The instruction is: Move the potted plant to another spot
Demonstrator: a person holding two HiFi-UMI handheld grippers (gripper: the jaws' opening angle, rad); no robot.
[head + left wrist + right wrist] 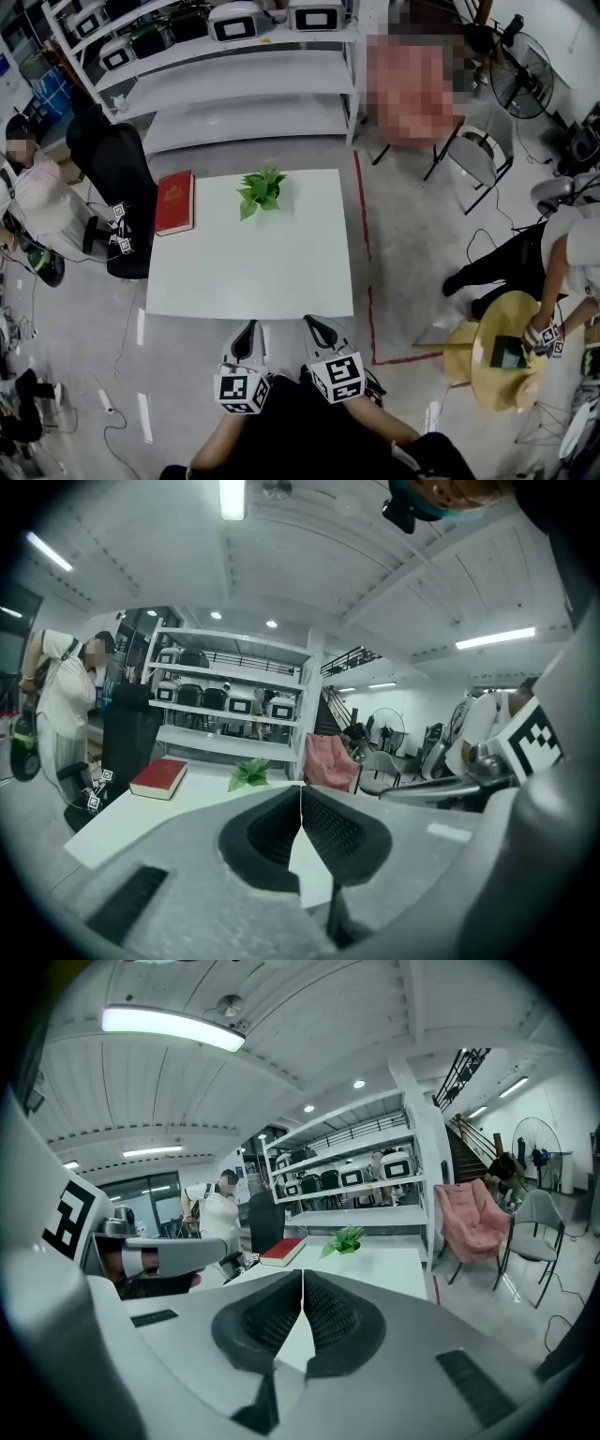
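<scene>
White square worktop [253,272] carries the small green-leaved potted plant [261,190] at its far edge, straight across from the left gripper [249,330] and right gripper [317,325], both closed on nothing at the near edge, the left probably nearer.

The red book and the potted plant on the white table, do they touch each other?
Apart. The head view shows a bare strip of the white table between the red book, at the table's left edge, and the potted plant.
</scene>
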